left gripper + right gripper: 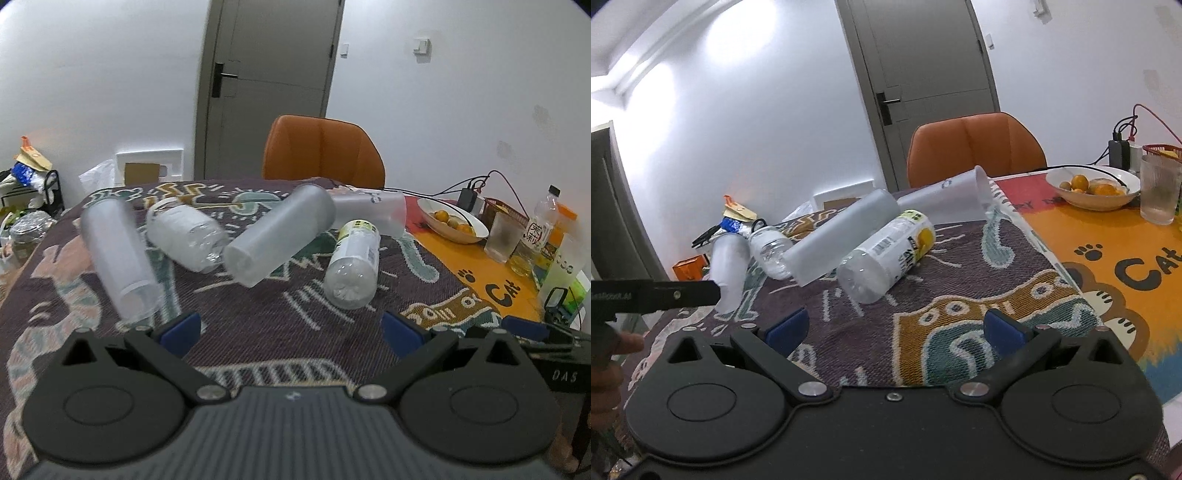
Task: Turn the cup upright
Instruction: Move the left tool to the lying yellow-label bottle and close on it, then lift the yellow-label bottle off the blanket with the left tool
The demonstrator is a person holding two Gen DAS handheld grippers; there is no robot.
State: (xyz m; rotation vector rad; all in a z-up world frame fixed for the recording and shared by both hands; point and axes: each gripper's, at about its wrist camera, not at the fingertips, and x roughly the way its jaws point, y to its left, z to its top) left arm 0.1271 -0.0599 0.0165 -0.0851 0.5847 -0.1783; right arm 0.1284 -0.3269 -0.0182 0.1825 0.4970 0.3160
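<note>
A frosted plastic cup (120, 258) stands tilted and motion-blurred at the left of the patterned cloth; it also shows in the right wrist view (730, 271). A second frosted cup (279, 236) lies on its side in the middle, also in the right wrist view (842, 242). A third cup (373, 210) lies behind it, mouth to the right (945, 201). My left gripper (291, 332) is open and empty, its left finger just right of the tilted cup. My right gripper (895, 330) is open and empty, in front of the bottles.
Two clear plastic bottles (188, 232) (354, 266) lie among the cups. A white fruit bowl (452, 221), a ribbed glass (504, 236) and drink bottles (543, 221) stand at the right. An orange chair (323, 153) is behind the table.
</note>
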